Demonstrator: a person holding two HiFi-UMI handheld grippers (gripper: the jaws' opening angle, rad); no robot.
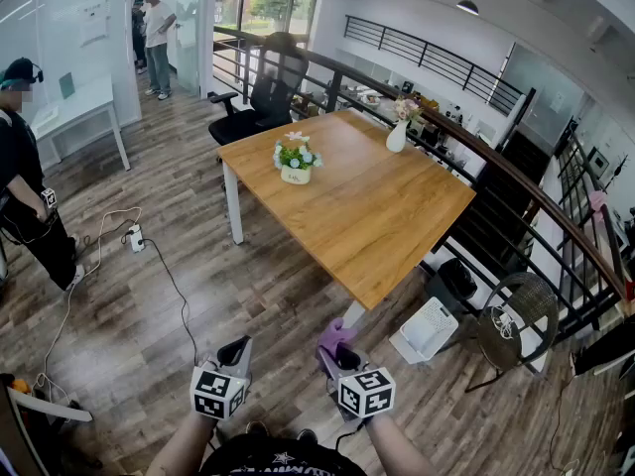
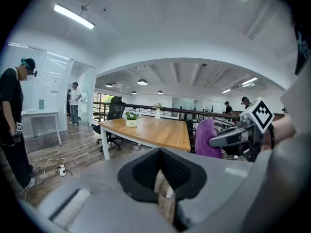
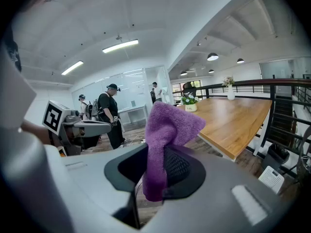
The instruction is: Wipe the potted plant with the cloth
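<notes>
A small potted plant (image 1: 295, 161) with green leaves and white flowers in a white pot stands on the wooden table (image 1: 377, 216), far ahead of both grippers; it also shows as the potted plant (image 2: 131, 118) and the potted plant (image 3: 188, 103). My right gripper (image 1: 337, 353) is shut on a purple cloth (image 3: 163, 135), which sticks up out of the jaws; the cloth (image 1: 333, 337) and the cloth (image 2: 208, 139) show too. My left gripper (image 1: 235, 351) is shut with nothing in it. Both are held low over the floor, short of the table's near corner.
A white vase (image 1: 397, 135) with flowers stands at the table's far side. A black office chair (image 1: 260, 97) is behind the table. A person in black (image 1: 25, 196) stands at the left, cables and a power strip (image 1: 136, 237) lie on the floor. A railing (image 1: 516, 191) runs along the right.
</notes>
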